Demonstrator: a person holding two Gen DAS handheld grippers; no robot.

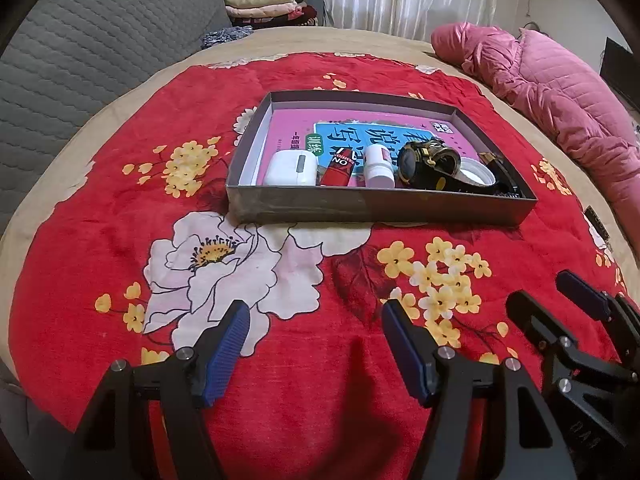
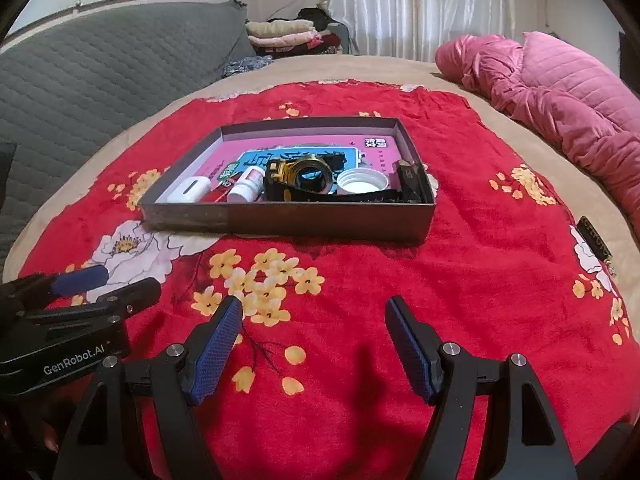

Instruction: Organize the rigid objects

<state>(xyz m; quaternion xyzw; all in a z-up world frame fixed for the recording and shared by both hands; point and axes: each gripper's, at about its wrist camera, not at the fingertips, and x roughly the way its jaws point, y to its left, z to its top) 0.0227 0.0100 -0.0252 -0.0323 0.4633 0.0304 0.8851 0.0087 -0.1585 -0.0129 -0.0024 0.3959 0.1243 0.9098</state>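
Observation:
A shallow grey box (image 1: 360, 203) (image 2: 288, 220) sits on the red floral blanket. A pink and blue book (image 1: 360, 128) lies flat inside it. Along the box's near wall lie a white earbud case (image 1: 290, 168) (image 2: 190, 189), a red tube (image 1: 338, 170), a white bottle (image 1: 378, 167) (image 2: 247, 188), a black and gold watch (image 1: 428, 162) (image 2: 300, 178), a white lid (image 1: 476, 174) (image 2: 362, 181) and a dark flat item (image 2: 412, 182). My left gripper (image 1: 316, 320) and my right gripper (image 2: 314, 316) are both open and empty, hovering over the blanket in front of the box.
A pink quilt (image 1: 560, 88) (image 2: 560, 92) lies bunched at the right. A grey quilted cover (image 1: 88, 52) rises at the left. Folded clothes (image 1: 264, 6) are stacked at the back. The right gripper shows at the left wrist view's lower right (image 1: 560, 312).

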